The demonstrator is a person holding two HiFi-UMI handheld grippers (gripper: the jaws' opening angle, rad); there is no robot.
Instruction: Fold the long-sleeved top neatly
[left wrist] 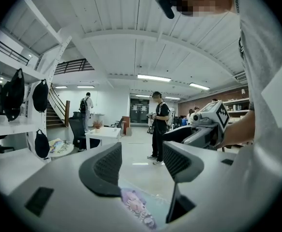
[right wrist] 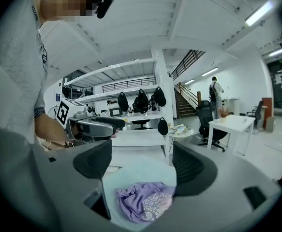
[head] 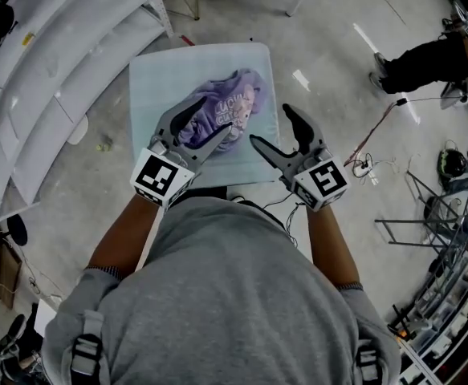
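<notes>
Where the pale blue counter [head: 149, 79] is widest, 1 purple long-sleeved top [head: 246, 95] lies crumpled at its middle. Left hand-held gripper [head: 217, 114] above the top, jaws spread, empty. Right hand-held gripper [head: 270, 124] just beside the top, jaws spread, empty.

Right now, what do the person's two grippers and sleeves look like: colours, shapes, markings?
Both the left gripper and the right gripper are grey, with two dark, tapering jaws ribbed on the inside. Each carries a white cube printed with black square markers. The person wears a grey shirt whose sleeves end near the elbows.
</notes>
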